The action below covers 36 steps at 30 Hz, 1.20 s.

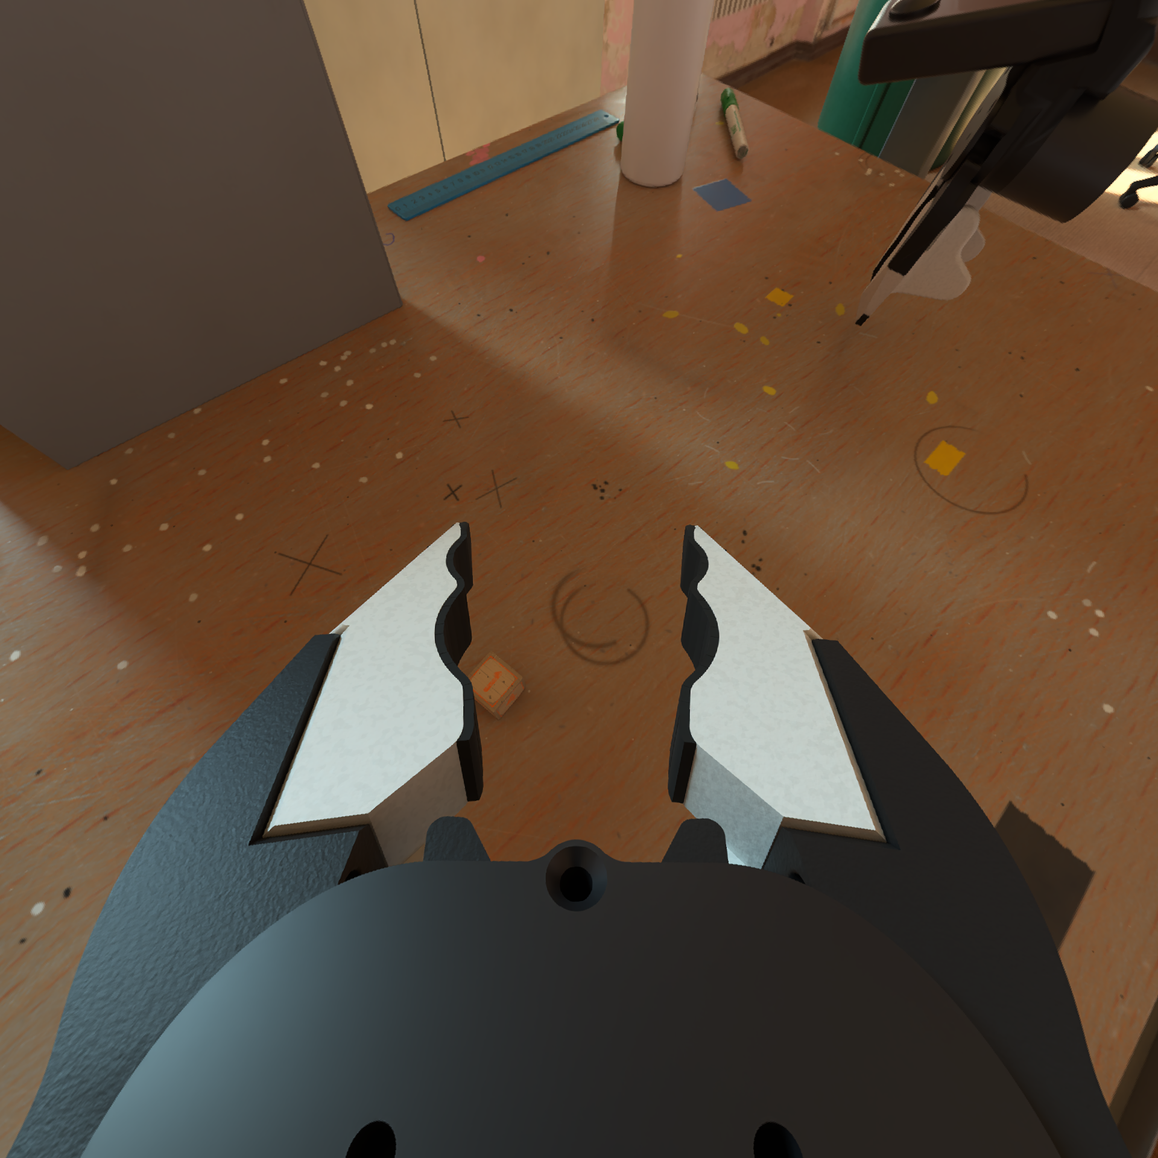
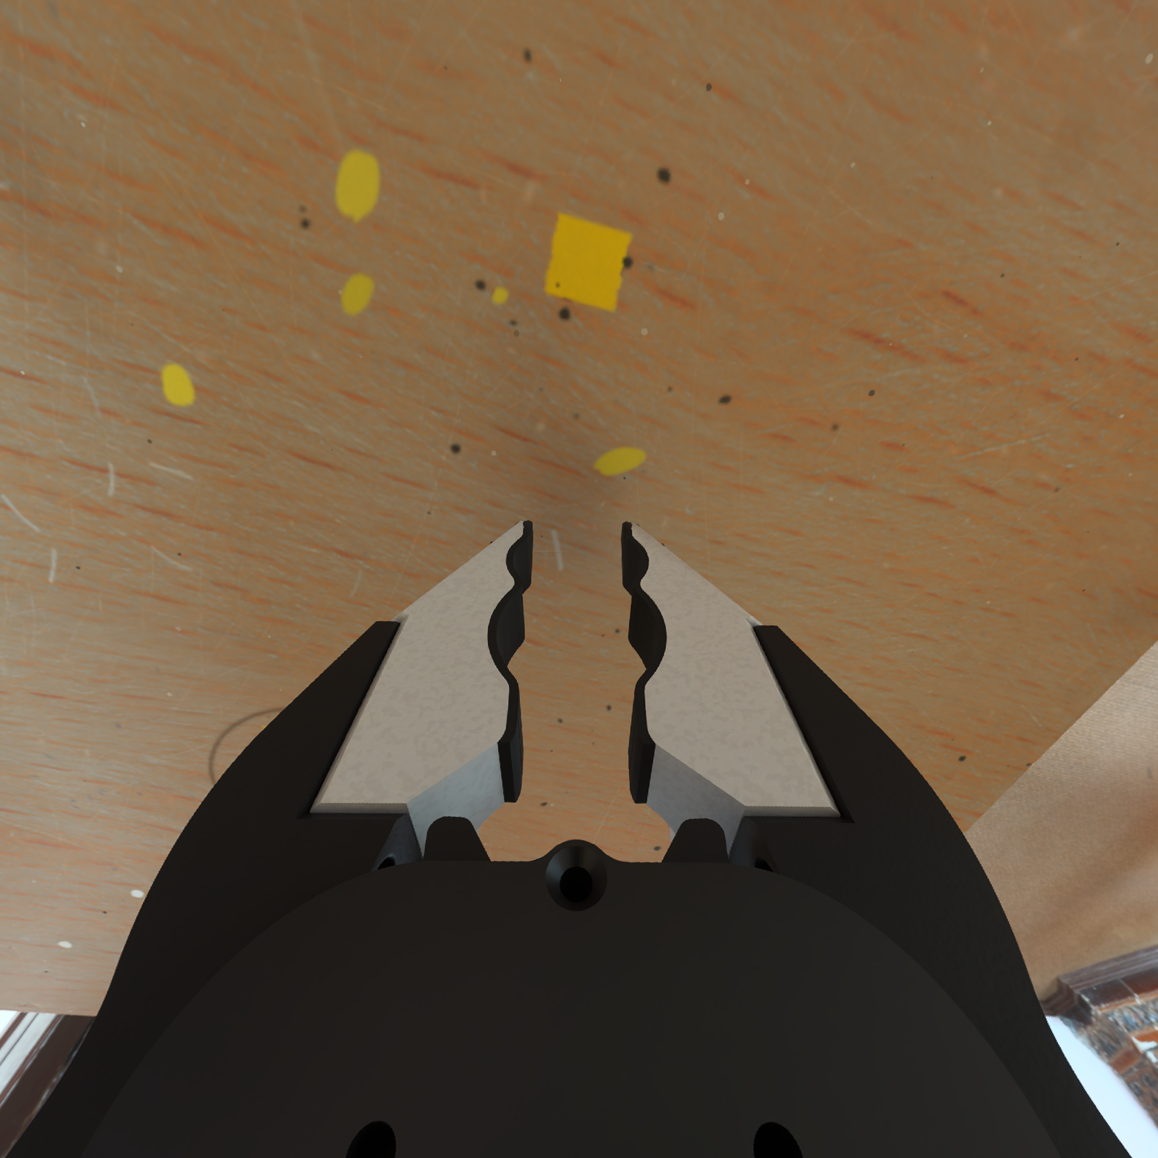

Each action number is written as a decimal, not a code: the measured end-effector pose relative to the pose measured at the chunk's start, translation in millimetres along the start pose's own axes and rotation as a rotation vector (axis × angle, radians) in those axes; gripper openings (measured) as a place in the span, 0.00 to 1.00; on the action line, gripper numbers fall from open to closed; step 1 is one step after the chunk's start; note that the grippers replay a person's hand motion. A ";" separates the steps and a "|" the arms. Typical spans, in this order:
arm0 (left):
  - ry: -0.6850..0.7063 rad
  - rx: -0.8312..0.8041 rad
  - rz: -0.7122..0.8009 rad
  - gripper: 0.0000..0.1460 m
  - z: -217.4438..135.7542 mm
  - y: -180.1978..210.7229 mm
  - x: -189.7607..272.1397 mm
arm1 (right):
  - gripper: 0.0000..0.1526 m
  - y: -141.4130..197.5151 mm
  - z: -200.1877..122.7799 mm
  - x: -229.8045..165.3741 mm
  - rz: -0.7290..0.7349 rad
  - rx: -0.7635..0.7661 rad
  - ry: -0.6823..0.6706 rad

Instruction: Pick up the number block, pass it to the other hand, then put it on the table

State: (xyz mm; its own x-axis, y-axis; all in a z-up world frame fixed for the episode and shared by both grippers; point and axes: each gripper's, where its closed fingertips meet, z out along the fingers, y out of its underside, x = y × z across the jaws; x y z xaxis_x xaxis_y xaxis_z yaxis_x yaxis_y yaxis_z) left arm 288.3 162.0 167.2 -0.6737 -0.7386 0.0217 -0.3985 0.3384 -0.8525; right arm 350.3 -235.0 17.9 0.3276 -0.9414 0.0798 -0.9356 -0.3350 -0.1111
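A small tan number block point(image 1: 498, 685) with an orange mark on its top face lies on the wooden table point(image 1: 626, 388). In the left wrist view it shows far below, beside the left finger and partly hidden by it. My left gripper point(image 1: 575, 527) is open and empty, high above the table. My right gripper point(image 2: 576, 525) is open with a narrower gap and empty, close over the table point(image 2: 814, 376). It also shows in the left wrist view point(image 1: 868, 313) at the upper right, pointing down. The block is not in the right wrist view.
A large grey box point(image 1: 169, 219) stands at the left. A white cylinder point(image 1: 658, 94), a blue ruler point(image 1: 501, 166), a green marker point(image 1: 733, 125) and a blue patch point(image 1: 722, 194) lie at the back. Yellow squares point(image 1: 944, 457) point(image 2: 588, 262) and paint spots mark the table. The table's edge runs at the right point(image 2: 1002, 808).
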 end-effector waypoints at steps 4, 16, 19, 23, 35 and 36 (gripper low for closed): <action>-0.044 -0.048 0.011 0.46 1.6 5.5 -7.3 | 0.22 -1.2 1.0 -1.2 -0.019 -0.011 0.012; 0.056 -0.683 0.597 0.39 29.0 68.7 -33.7 | 0.38 -10.6 -68.2 -24.1 -0.098 0.337 0.054; 0.134 -0.829 0.682 0.44 38.4 91.7 -36.2 | 0.38 -2.5 -85.0 -40.0 -0.118 0.424 0.045; 0.155 -0.940 0.721 0.47 46.0 112.2 -44.7 | 0.45 12.8 -96.0 -56.0 -0.153 0.473 0.045; 0.186 -1.039 0.654 0.18 56.4 133.8 -53.6 | 0.49 34.6 -110.4 -87.2 -0.222 0.558 0.055; 0.166 -1.027 0.643 0.18 57.2 131.1 -55.3 | 0.49 34.5 -111.5 -90.7 -0.228 0.567 0.054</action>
State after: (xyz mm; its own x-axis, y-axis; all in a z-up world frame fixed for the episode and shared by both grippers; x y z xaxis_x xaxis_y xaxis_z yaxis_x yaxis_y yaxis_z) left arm 308.9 213.9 24.4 -0.9703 -0.2094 -0.1208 -0.2193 0.9728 0.0749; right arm 273.6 -156.9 117.3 0.4908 -0.8451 0.2118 -0.6221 -0.5102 -0.5939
